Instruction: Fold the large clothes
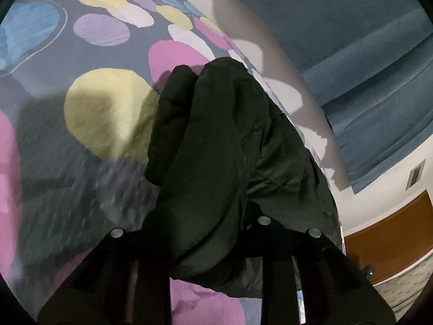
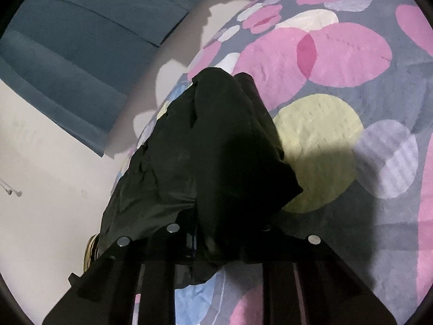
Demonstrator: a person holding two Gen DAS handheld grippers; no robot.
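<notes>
A black puffy jacket [image 1: 216,149] is bunched in a lump over a bedspread with coloured circles [image 1: 108,113]. My left gripper [image 1: 216,233] is shut on a fold of the jacket, which drapes over its fingers and hides the tips. In the right wrist view the same jacket [image 2: 211,149] hangs bunched over my right gripper [image 2: 216,238], which is shut on its fabric. The fingertips are hidden by cloth in both views. The jacket is lifted near the bed's edge.
Blue curtains [image 1: 365,62] hang by a white wall [image 2: 48,189] past the bed's edge. A brown wooden panel [image 1: 392,238] is low right in the left view. The bedspread [image 2: 338,140] spreads wide to the right in the right view.
</notes>
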